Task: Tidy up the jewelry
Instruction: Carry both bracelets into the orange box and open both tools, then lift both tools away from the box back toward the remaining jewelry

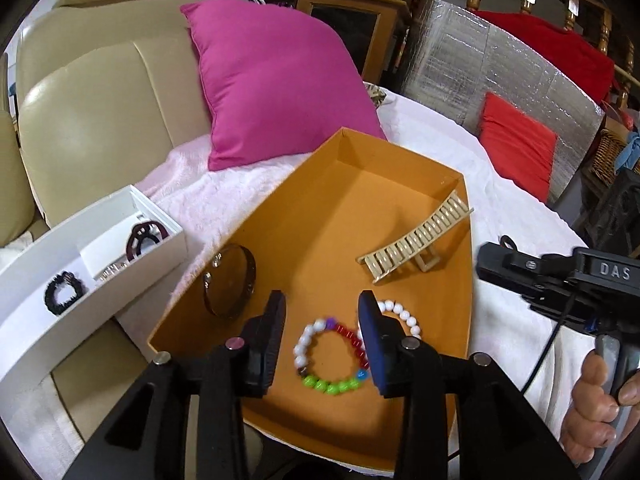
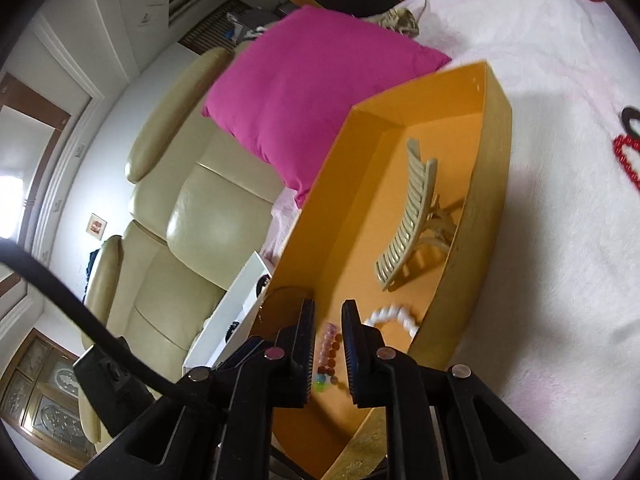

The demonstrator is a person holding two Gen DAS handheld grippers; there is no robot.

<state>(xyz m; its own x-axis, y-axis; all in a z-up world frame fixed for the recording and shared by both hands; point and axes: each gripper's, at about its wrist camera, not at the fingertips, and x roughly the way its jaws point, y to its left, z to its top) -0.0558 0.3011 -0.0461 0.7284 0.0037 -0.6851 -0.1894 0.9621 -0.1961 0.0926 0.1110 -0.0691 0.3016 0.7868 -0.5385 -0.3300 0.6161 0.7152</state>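
Observation:
An orange box [image 1: 400, 184] lies on a white blanket. In it are a multicolour bead bracelet [image 1: 316, 360], a white bead bracelet [image 1: 404, 316], a beige hair claw [image 1: 416, 240] and a dark round bangle [image 1: 228, 280]. My left gripper [image 1: 322, 312] is open, its fingers either side of the multicolour bracelet, just above it. My right gripper [image 2: 327, 316] is open and empty over the same box [image 2: 496, 128], above the multicolour beads [image 2: 330, 356]. The white bracelet [image 2: 394, 316] and hair claw [image 2: 412, 220] lie beyond it.
A white divided organizer [image 1: 92, 280] at the left holds a black scrunchie [image 1: 64, 292] and a dark red clip [image 1: 144, 238]. A pink cushion [image 1: 276, 80] leans on a beige sofa [image 1: 92, 120]. A red bead string [image 2: 626, 160] lies on the blanket at right.

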